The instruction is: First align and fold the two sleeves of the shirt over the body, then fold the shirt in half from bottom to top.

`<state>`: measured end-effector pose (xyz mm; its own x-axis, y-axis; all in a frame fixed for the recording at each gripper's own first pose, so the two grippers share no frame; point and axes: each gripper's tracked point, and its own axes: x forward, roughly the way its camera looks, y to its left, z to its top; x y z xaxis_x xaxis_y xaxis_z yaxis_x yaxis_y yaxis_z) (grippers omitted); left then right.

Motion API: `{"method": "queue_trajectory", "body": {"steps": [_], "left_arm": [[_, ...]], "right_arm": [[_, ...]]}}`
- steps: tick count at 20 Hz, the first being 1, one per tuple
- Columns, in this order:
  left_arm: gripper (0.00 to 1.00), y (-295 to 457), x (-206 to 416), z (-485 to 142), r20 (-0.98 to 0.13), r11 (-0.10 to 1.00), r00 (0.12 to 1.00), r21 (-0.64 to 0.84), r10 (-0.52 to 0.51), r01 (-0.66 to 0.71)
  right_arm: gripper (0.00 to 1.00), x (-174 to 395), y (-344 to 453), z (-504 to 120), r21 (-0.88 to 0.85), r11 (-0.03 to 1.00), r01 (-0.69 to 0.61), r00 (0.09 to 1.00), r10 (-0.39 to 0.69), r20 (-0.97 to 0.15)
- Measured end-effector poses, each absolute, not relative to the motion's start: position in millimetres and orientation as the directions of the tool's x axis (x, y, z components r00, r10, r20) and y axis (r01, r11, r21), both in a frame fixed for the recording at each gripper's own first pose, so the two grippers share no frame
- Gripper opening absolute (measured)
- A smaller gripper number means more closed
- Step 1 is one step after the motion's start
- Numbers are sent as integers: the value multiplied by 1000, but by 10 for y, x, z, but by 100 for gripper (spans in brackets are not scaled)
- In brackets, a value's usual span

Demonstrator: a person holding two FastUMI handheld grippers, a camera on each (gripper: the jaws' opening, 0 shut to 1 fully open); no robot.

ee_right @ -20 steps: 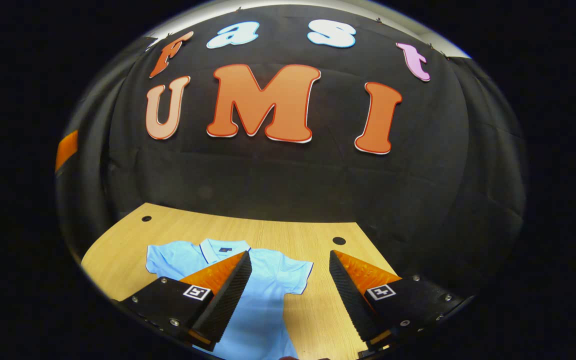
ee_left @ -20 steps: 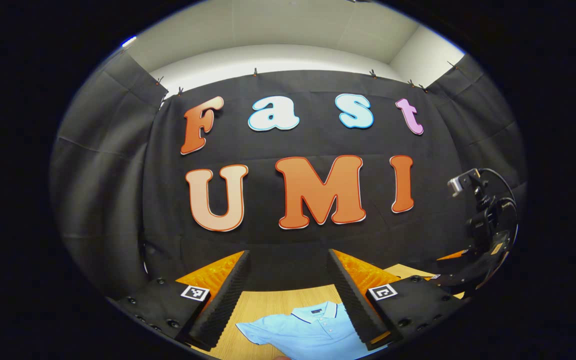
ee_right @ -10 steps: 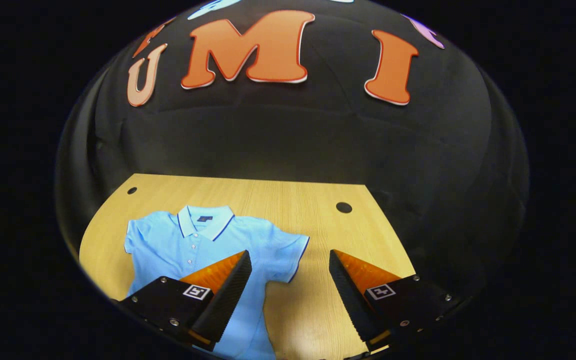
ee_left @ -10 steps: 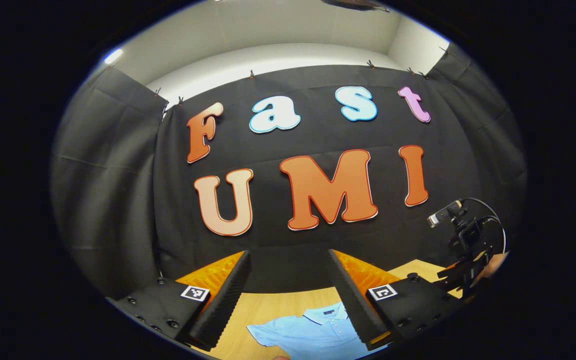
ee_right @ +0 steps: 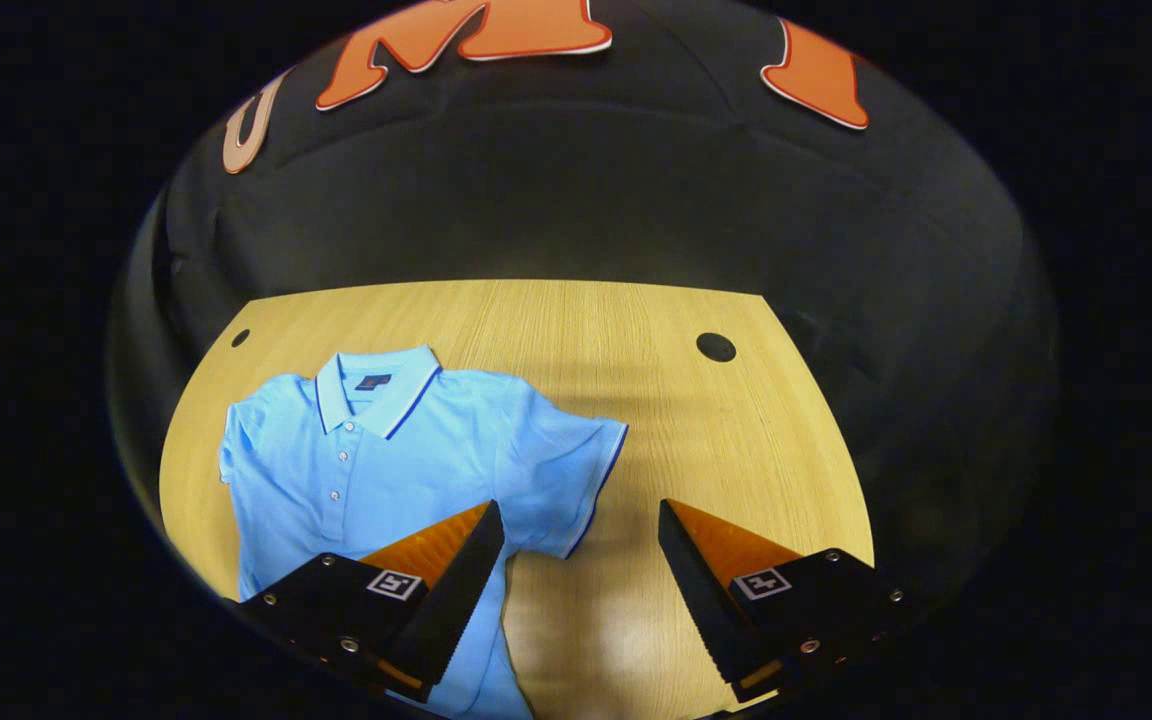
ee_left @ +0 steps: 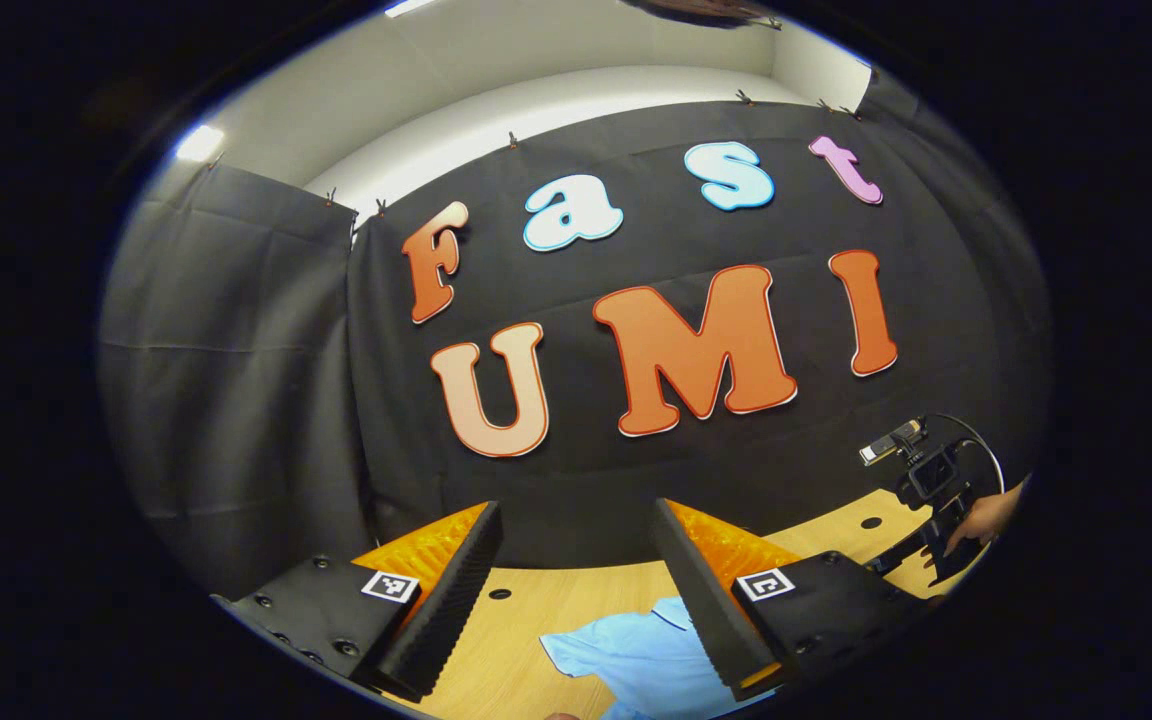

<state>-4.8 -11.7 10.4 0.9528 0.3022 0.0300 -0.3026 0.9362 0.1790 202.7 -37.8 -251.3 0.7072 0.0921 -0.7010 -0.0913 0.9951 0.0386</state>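
Note:
A light blue polo shirt (ee_right: pixel 376 460) lies flat on the wooden table (ee_right: pixel 616 340), collar toward the booth wall, both short sleeves spread out. My right gripper (ee_right: pixel 581 540) hovers open above the table just right of the shirt's right sleeve (ee_right: pixel 576 470), holding nothing. In the left gripper view, the left gripper (ee_left: pixel 576 540) is open, held high and pointed at the wall, with a part of the shirt (ee_left: pixel 636 660) between its fingers far below. The right gripper (ee_left: pixel 921 510) and a hand (ee_left: pixel 976 520) on it show at the right edge of that view.
The table has round holes near its back corners (ee_right: pixel 715 347) (ee_right: pixel 240 337). Black cloth walls close the booth behind and at the sides. Bare wood lies right of the shirt.
The right gripper tipped down and moved forward, so the whole upper shirt and table now show. The left gripper swung left and tilted; the shirt slid rightward in its view.

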Motion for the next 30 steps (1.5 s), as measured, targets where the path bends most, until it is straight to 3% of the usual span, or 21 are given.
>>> {"method": "queue_trajectory", "body": {"steps": [8, 16, 17, 18, 22, 23, 30], "left_arm": [[100, -117, -59, -11, -18, 919, 938, 207, 347, -336], [100, -188, -73, -47, -41, 906, 927, 235, 372, -353], [100, -196, -71, -36, -42, 905, 927, 239, 373, -353], [100, -205, -77, -36, -44, 904, 927, 243, 373, -353], [100, -234, -77, -57, -56, 902, 925, 252, 376, -351], [100, -249, -78, -51, -57, 901, 925, 255, 375, -350], [100, -280, -96, -43, -60, 896, 924, 275, 379, -350]], "right_arm": [[93, 2221, -385, -3009, 10, 990, -141, 562, 89, -822], [77, 2353, -287, -3299, 54, 993, -105, 480, 98, -872], [70, 2352, -293, -3317, 49, 994, -96, 473, 89, -877], [71, 2347, -287, -3339, 41, 994, -97, 469, 82, -880], [55, 2318, -237, -3411, 31, 993, -110, 444, 77, -893], [43, 2326, -209, -3415, 40, 994, -103, 437, 82, -895], [10, 2425, -68, -3365, 148, 987, -55, 456, 157, -876]]}}
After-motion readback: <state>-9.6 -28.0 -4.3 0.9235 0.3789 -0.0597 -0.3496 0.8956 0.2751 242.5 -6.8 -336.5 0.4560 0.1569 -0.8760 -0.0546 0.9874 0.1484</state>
